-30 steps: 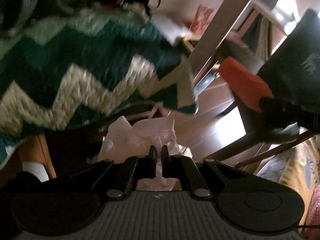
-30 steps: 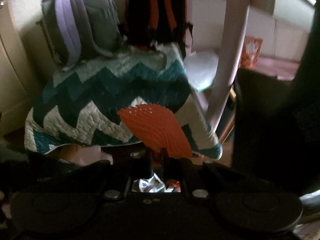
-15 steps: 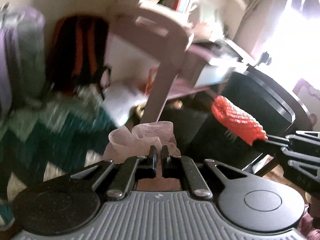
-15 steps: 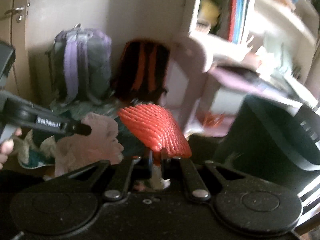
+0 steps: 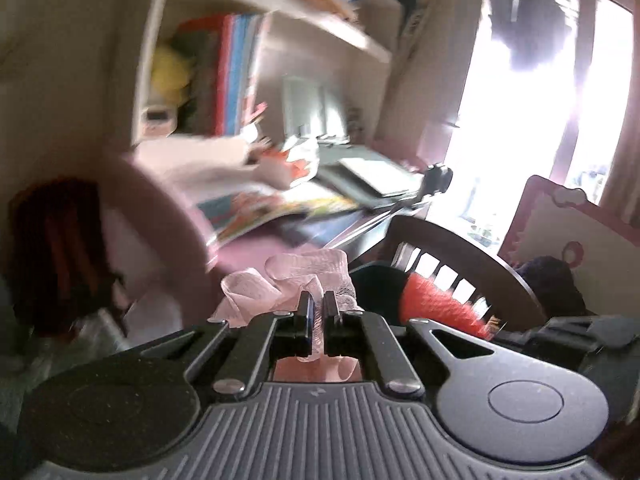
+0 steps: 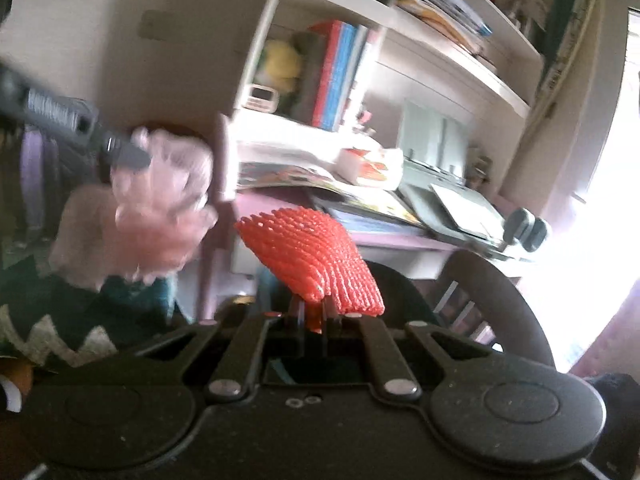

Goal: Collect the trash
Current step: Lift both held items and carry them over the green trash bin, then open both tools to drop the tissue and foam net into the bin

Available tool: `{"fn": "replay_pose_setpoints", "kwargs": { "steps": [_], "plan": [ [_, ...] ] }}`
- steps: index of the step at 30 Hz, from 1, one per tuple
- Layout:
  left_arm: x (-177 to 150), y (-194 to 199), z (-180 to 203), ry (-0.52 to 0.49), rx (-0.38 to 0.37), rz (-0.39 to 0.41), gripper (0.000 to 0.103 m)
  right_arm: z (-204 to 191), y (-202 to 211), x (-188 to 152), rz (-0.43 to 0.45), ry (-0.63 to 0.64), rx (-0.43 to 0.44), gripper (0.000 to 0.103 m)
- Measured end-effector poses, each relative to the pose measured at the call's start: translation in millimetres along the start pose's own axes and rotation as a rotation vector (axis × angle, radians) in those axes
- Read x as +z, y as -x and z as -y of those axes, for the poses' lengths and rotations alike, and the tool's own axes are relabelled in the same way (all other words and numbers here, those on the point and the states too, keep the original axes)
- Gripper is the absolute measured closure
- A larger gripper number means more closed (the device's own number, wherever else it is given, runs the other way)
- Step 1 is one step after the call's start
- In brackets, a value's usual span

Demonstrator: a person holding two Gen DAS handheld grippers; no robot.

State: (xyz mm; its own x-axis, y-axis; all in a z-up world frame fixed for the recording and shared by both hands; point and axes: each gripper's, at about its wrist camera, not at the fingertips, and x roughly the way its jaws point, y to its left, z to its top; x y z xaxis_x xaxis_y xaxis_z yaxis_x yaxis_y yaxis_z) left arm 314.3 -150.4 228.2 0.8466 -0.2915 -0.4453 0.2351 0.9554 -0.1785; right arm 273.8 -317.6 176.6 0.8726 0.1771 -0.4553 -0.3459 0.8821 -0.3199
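My left gripper is shut on a crumpled pale pink plastic bag, held up in the air; the bag also shows at the left of the right wrist view with the left gripper's finger on it. My right gripper is shut on a piece of orange-red foam netting, which also shows in the left wrist view to the right of the bag. Both items are level with a cluttered pink desk.
A dark wooden chair back stands just ahead, below the desk. Books and papers lie on the desk, shelves with books above. A zigzag green blanket lies low left. A bright window is at the right.
Both grippers have risen from the floor by the blanket and backpacks to desk height and swung right, each still holding its item.
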Motion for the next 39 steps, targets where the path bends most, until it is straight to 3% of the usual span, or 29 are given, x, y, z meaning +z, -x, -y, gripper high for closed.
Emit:
{"fn": "replay_pose_setpoints", "kwargs": {
  "steps": [6, 14, 20, 26, 28, 31, 33, 34, 39],
  "plan": [
    [23.4, -41.7, 57.6, -0.071, -0.050, 0.005, 0.099, 28.3, -20.6, -16.8, -0.080, -0.020, -0.012, 0.096],
    [8.9, -112.5, 105.3, -0.131, -0.067, -0.075, 0.099, 42.8, -49.2, -34.9, -0.216, 0.011, 0.053, 0.096],
    [-19.0, -156.3, 112.1, -0.164, -0.037, -0.179, 0.098, 45.2, -66.0, -40.6, -0.250, 0.032, 0.054, 0.094],
    [-40.7, -182.9, 103.4, -0.159, -0.020, -0.276, 0.098, 48.8, -72.8, -43.2, -0.254, 0.015, 0.059, 0.085],
    [-43.7, -184.6, 101.8, -0.154, -0.019, -0.288, 0.096, 48.1, -71.3, -42.5, -0.247, 0.008, 0.059, 0.077],
    [-46.2, -183.5, 98.9, -0.130, -0.027, -0.297, 0.083, 51.1, -72.7, -42.2, -0.241, -0.001, 0.063, 0.072],
    [-46.0, -177.9, 97.0, -0.120, -0.033, -0.284, 0.058, 51.8, -69.9, -42.3, -0.238, -0.012, 0.072, 0.070],
    [-45.9, -173.9, 96.4, -0.114, -0.030, -0.275, 0.053, 52.1, -68.4, -42.4, -0.236, -0.017, 0.072, 0.070],
    [-45.7, -149.6, 95.2, -0.125, -0.039, -0.253, 0.050, 52.3, -54.5, -41.3, -0.217, -0.053, 0.076, 0.066]
  ]
}}
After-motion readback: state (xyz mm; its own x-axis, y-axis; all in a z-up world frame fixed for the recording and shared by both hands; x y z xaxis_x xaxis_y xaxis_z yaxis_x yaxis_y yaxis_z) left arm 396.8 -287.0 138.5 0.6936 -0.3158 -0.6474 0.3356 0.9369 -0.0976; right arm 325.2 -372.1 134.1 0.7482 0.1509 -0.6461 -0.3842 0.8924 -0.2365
